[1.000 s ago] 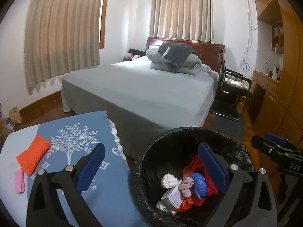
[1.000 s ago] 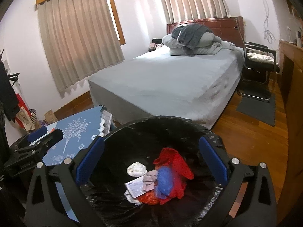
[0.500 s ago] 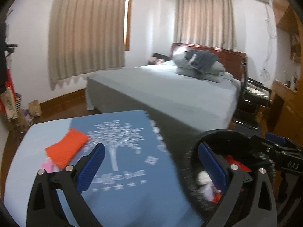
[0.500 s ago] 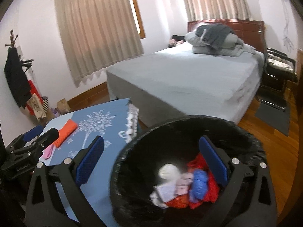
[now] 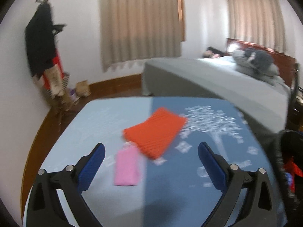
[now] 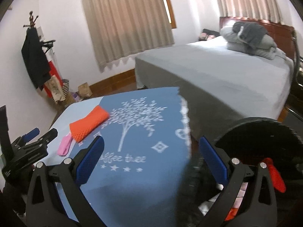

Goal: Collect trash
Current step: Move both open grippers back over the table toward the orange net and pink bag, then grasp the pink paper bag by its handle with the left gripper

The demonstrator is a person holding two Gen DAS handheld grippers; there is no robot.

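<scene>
From the left wrist view, your left gripper [image 5: 149, 160] hangs over the table [image 5: 90, 124] with its jaws wide apart and nothing between them. Two pieces of trash lie ahead on the cloth: an orange knit [image 5: 154, 130] and, just beside its near corner, a small pink piece [image 5: 126, 167]. The pink piece sits almost on the line between your fingertips, nearer the left one. Both look soft and light, so they will likely fold and sag when lifted (the view is blurred, so the weave is hard to read). I would pinch the pink piece across its narrow width near the middle. For the knit, take the near edge and gather a fold, since a flat grab may skate over the cloth. At the right edge you see the bin [image 5: 287, 151], its black liner and some red trash inside.

From the right wrist view, your right gripper [image 6: 151, 158] is also spread wide and empty, hovering over the blue half of the table [image 6: 170, 179]. The knit [image 6: 89, 123] and the pink piece [image 6: 64, 146] lie well to the left, close to your left gripper [image 6: 40, 138], whose jaws I cannot judge from this angle. The bin [image 6: 265, 138] stands just right of the table, below your right fingertip, so the carry looks short.
</scene>
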